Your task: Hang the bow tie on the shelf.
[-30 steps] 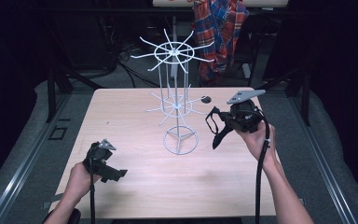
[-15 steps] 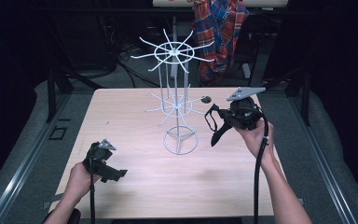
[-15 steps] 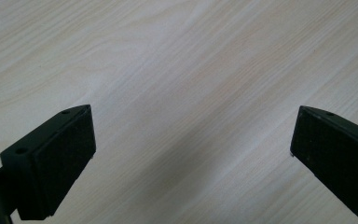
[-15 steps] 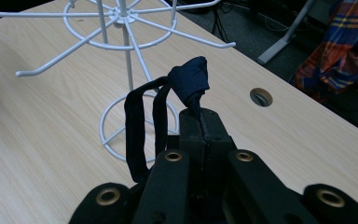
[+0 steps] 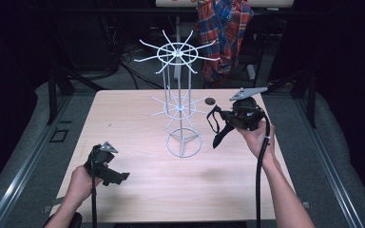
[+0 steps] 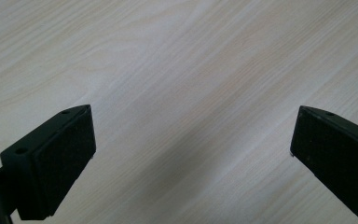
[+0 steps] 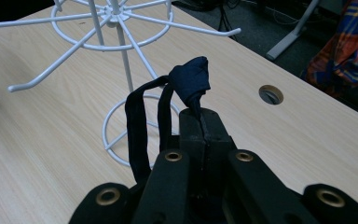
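A white wire rack (image 5: 179,109) with two tiers of spoke hooks stands on a ring base mid-table; its lower tier and base also show in the right gripper view, rack (image 7: 116,56). My right gripper (image 5: 225,118) hovers just right of the rack, shut on a dark navy fabric band (image 7: 189,81) whose loop and tail hang down, band (image 5: 217,129). My left gripper (image 5: 116,176) rests low over the table's front left; its black pads (image 6: 65,154) stand wide apart with only bare wood between them.
The light wooden table (image 5: 138,190) has a round cable hole (image 5: 210,100) behind the rack, also seen as a hole (image 7: 271,94) in the right gripper view. A plaid cloth (image 5: 223,33) hangs behind the table. Dark floor and cables surround it.
My right gripper has risen slightly and drifted a little with the band. The left gripper has stayed put.
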Demonstrator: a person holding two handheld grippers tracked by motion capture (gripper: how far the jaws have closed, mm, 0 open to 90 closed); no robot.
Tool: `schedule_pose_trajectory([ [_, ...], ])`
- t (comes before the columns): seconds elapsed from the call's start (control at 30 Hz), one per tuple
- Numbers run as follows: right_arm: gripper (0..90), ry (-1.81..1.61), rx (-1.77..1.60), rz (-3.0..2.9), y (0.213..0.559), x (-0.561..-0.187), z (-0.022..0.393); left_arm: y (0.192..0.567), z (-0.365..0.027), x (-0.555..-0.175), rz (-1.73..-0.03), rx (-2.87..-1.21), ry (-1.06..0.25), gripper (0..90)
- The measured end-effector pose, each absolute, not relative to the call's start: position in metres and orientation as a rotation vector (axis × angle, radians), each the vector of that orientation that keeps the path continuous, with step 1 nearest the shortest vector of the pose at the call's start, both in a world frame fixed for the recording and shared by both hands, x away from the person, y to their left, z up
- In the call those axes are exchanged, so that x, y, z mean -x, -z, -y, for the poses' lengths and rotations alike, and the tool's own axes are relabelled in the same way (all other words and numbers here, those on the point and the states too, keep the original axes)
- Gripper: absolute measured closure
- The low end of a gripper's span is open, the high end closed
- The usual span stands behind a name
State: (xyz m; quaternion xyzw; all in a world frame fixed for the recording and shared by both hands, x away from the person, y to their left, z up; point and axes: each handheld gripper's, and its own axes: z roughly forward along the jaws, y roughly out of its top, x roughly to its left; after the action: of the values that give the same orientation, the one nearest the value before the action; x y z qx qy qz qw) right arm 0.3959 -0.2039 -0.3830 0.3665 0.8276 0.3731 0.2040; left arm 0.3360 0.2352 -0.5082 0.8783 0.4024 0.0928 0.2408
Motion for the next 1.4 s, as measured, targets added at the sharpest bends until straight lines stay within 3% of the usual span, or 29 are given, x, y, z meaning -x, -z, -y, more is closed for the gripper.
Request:
schedule_pose_trajectory([
  [1.4,88.8,-1.154,-1.023,-2.339,0.406,-0.411,0.172,0.509,-0.233,-0.337,-1.087,-2.409,-0.245,0.0],
])
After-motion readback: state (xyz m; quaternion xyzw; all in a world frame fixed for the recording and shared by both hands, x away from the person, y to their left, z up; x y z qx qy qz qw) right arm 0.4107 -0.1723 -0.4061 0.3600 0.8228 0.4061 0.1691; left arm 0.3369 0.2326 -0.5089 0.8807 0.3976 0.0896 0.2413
